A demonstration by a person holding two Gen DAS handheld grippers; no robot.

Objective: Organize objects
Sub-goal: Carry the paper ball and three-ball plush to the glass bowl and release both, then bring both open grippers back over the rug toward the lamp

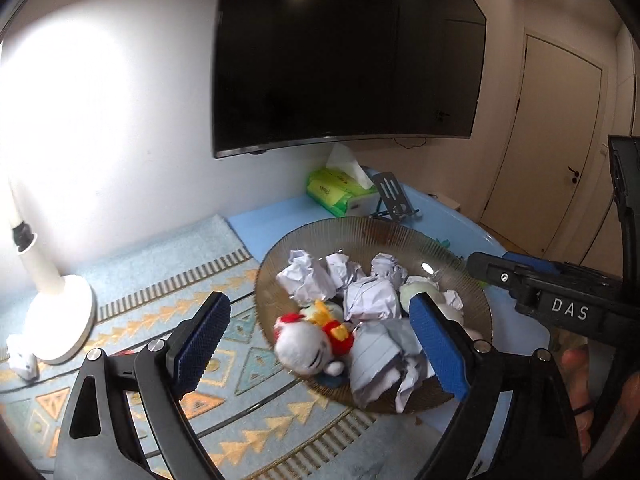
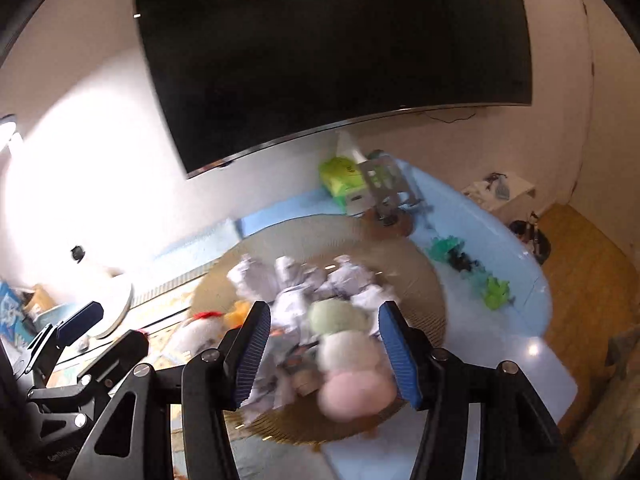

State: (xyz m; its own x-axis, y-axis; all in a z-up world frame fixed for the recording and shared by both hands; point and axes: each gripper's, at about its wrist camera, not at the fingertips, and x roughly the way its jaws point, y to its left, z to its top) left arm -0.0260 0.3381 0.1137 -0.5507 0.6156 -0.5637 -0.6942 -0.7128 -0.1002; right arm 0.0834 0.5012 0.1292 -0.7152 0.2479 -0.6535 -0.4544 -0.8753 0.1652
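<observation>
A ribbed amber glass bowl [image 1: 360, 229] [image 2: 416, 264] holds several crumpled paper balls [image 1: 372, 300] [image 2: 288, 280] and plush toys. A white plush chicken [image 1: 304, 346] with a red comb lies at the bowl's near left rim, below and between the wide-apart fingers of my left gripper [image 1: 317, 300]; neither pad touches it. In the blurred right wrist view a green, white and pink plush [image 2: 348, 360] lies between the fingers of my right gripper [image 2: 323, 308], with a gap on its left side. The right gripper [image 1: 520, 280] hovers at the bowl's right edge.
The bowl stands on a blue table [image 2: 500, 360] partly covered by a patterned mat [image 1: 160, 312]. A white lamp base [image 1: 64, 320] stands at left. A green tissue pack [image 1: 336, 192] and a grey stand [image 1: 390, 196] are behind the bowl. Small toy figures [image 2: 496, 292] lie at right.
</observation>
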